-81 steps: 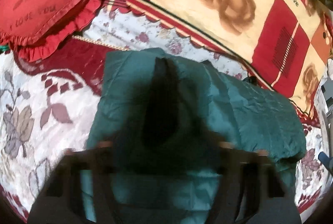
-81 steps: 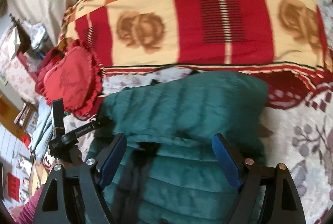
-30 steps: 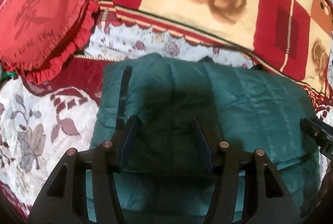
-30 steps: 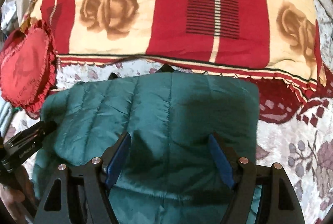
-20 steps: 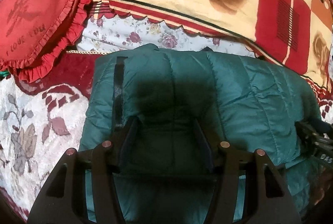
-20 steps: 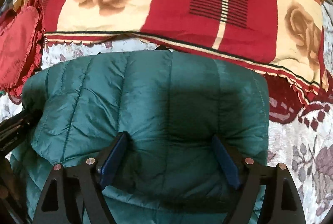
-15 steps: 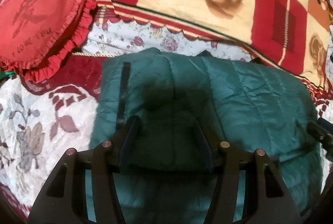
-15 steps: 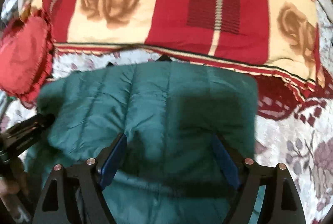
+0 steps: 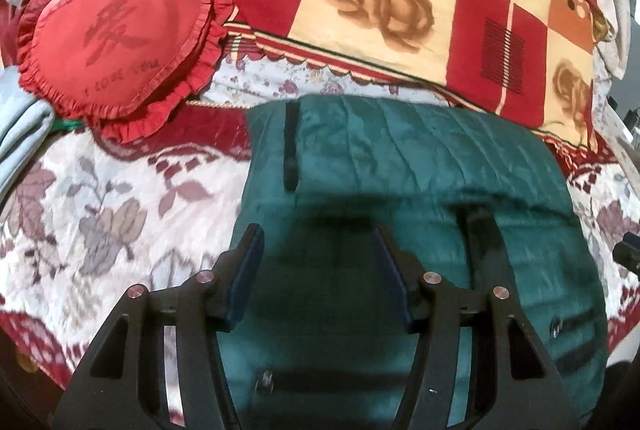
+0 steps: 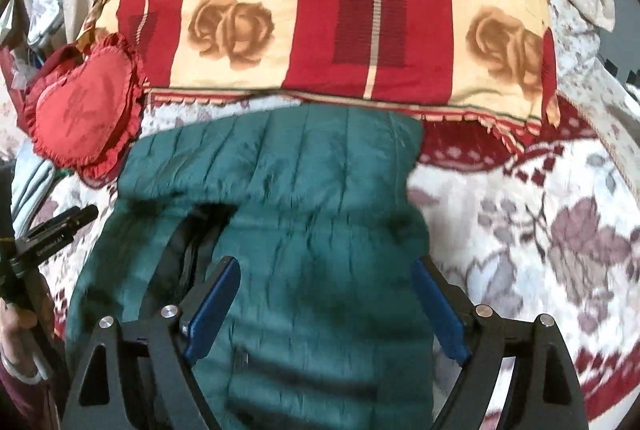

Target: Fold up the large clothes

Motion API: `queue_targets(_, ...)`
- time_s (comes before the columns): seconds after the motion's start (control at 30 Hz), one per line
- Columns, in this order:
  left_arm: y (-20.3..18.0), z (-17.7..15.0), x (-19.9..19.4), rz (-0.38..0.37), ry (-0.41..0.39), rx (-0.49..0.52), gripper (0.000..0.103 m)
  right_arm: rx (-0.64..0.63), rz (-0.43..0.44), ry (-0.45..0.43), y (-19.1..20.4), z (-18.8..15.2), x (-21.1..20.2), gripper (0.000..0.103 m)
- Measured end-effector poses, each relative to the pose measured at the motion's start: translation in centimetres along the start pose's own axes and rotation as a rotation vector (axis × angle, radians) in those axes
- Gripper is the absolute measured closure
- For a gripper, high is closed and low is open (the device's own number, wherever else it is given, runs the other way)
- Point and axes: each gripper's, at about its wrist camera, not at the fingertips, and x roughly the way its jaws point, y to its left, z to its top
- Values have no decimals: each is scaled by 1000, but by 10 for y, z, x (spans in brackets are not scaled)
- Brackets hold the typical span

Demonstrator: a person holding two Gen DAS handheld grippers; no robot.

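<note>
A red heart cushion [image 9: 116, 42] was seen at ten o'clock. The folded green jacket [image 9: 404, 166] lay centrally on the bed [image 9: 100, 206]. The left tool [image 9: 318, 270] was held part-open and empty; the right tool [image 10: 326, 294], just widened, gripped nothing.

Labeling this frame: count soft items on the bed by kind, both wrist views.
Green quilted jacket: 1
Red heart-shaped cushion: 1
Rose-patterned patchwork quilt: 1
Floral bedspread: 1
Pale blue folded fabric at the left edge: 1
Total: 5
</note>
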Motion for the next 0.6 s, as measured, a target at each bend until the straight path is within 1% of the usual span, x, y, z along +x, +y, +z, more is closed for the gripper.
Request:
queue_targets(0.13,3,-23,-14,18,-6,15,47,-13,3,44,0,-29,0,17)
queue_targets(0.23,6,-38,-24,26,-16,18,47,-1,9,54,-1,-48,-3,17)
queue_targets(0.3,8,-46,-29,31,-14,18,47,5,16,61,-2,-57,-4,17)
queue_targets(0.43,12,-61,-37,29,-10,12,47,4,-8,58,-1,-74,-10,17)
queue_targets(0.6,15,-80,-45,21,2,-18,47,11,-11,65,1,-90,-15,17)
